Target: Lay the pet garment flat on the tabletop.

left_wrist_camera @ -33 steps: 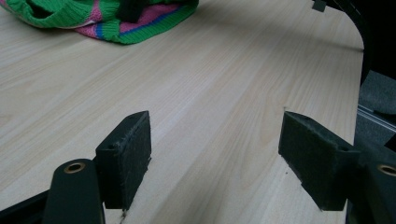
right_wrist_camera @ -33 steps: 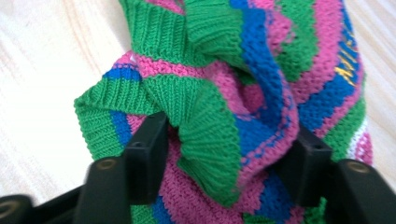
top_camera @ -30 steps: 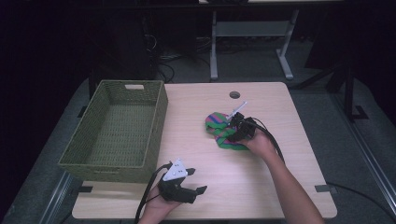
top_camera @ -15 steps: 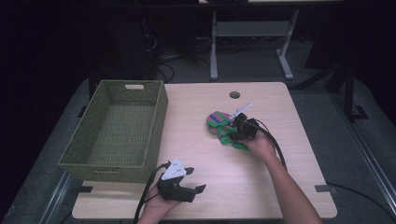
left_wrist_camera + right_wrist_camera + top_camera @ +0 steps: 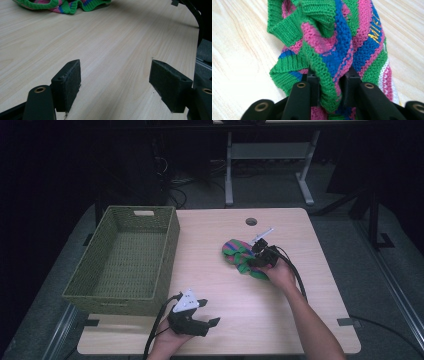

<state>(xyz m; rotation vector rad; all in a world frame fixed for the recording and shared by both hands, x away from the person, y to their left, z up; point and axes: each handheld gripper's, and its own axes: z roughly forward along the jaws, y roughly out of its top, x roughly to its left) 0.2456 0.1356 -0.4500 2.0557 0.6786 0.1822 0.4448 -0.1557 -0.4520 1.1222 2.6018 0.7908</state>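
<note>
One knitted striped garment (image 5: 241,258) lies at the desk's (image 5: 310,315) centre, pinched by the right hand-held gripper (image 5: 256,255), one empty basket (image 5: 127,262) sits at nine o'clock, and the left hand-held gripper (image 5: 207,312) rests agape at six o'clock over bare wood.

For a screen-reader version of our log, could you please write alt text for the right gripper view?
The right gripper has its two black jaws closed on a fold of a knitted garment striped in green, pink and blue, with small yellow lettering on one blue stripe. The bunched knit lies on a light wooden table that shows on both sides of it.
</note>
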